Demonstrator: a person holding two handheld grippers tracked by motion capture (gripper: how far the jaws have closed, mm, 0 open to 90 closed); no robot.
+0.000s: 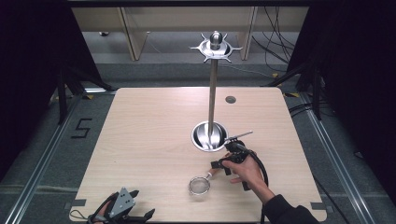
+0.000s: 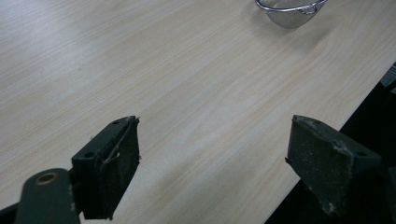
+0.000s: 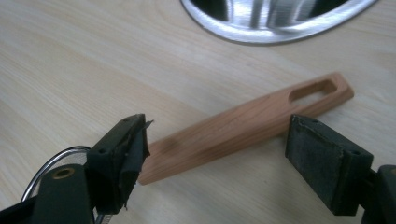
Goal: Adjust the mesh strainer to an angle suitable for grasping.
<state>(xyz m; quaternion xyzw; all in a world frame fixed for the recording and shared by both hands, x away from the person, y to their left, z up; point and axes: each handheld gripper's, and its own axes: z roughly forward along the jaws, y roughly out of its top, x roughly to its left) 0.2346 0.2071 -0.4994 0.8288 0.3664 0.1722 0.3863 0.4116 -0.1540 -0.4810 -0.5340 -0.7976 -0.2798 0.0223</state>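
High view: the strainer lies near the table's near edge, right of centre, just in front of the stand's steel base. The right gripper hovers at its handle; the left gripper sits at the near-left corner.

Left gripper view: 2 jaws spread wide over bare wood.

Right gripper view: jaws spread, straddling the wooden handle, not clamping.

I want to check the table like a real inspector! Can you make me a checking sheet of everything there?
Surface: pale wood table, bare, one round dark spot at the far edge.
Job's things: small mesh strainer with wooden handle, lying flat.
Clutter: tall metal stand on a shiny round base.
Grippers: right claw open around the handle; left claw open, holding nothing.
Cables: black cable behind the right claw.
Surroundings: dark curtains, grey floor.
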